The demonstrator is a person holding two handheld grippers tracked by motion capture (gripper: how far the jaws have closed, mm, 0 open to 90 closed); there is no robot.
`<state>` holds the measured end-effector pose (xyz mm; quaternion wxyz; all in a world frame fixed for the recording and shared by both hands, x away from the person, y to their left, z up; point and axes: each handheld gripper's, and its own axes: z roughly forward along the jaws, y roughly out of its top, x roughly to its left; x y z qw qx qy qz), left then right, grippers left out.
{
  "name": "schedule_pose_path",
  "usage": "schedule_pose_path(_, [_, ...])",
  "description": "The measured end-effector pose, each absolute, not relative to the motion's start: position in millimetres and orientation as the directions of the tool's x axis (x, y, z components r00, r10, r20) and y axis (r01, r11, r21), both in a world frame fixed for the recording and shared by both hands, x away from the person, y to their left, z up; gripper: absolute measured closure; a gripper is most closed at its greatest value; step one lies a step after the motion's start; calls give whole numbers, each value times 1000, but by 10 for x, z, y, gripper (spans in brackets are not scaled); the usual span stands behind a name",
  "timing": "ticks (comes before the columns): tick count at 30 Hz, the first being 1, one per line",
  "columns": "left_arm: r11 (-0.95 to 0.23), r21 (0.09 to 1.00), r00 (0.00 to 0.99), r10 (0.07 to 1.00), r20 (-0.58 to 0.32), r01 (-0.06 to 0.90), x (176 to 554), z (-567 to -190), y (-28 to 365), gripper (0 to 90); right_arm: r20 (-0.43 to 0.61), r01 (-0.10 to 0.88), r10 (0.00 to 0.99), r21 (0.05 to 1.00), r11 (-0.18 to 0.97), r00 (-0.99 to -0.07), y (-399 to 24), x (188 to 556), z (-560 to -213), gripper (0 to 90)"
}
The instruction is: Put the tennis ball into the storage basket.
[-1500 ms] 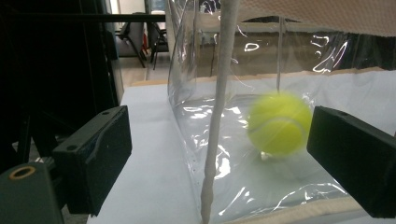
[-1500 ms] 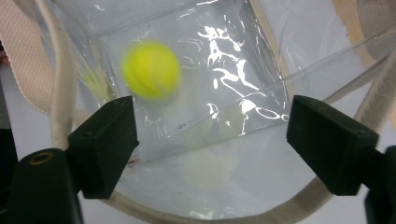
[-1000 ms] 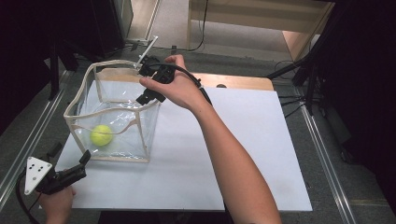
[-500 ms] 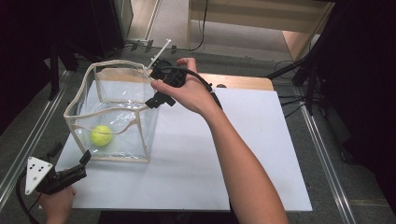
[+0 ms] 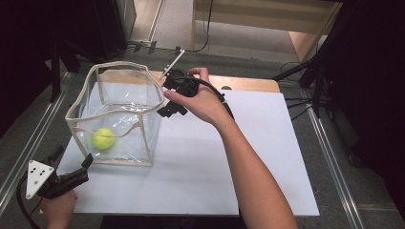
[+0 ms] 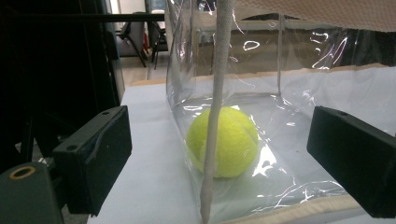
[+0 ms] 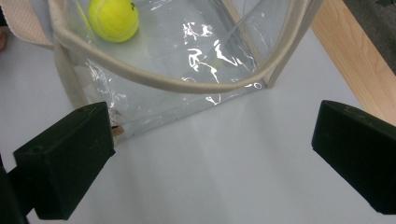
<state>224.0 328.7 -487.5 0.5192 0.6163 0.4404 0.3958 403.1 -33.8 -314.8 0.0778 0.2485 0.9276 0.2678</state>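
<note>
A clear plastic bag with beige trim stands open on the white table top. A yellow tennis ball lies inside on its floor, near the front left. My right gripper hangs just outside the bag's right wall, pointing down. Its jaws have just been opening and now stand wide with nothing between them. In the right gripper view the bag's rim and the ball lie beyond the right gripper. My left gripper rests open at the bag's front left corner. The left gripper faces the ball through the plastic.
A wooden strip runs along the table's far edge. Metal rails flank the table on both sides. The bare white surface stretches to the right and front of the bag.
My right hand has shifted to the right and slightly down, from over the bag's far right rim to just outside it. The left gripper and the ball have stayed put.
</note>
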Motion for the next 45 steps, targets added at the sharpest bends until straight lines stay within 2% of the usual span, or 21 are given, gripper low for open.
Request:
schedule_pose_path(12, [-74, 988, 300, 954, 30, 138, 2236, -4871, 3299, 69, -11, 432, 520, 540, 722, -854, -473, 3940, -3363, 0])
schedule_pose_path(30, [-75, 988, 301, 953, 30, 138, 2237, -4871, 3305, 69, -27, 423, 546, 601, 678, -837, -752, 3693, -3630, 0])
schedule_pose_path(45, [-75, 988, 300, 953, 30, 138, 2236, -4871, 3302, 69, 2, 462, 593, 629, 625, -805, -982, 3541, -3878, 0])
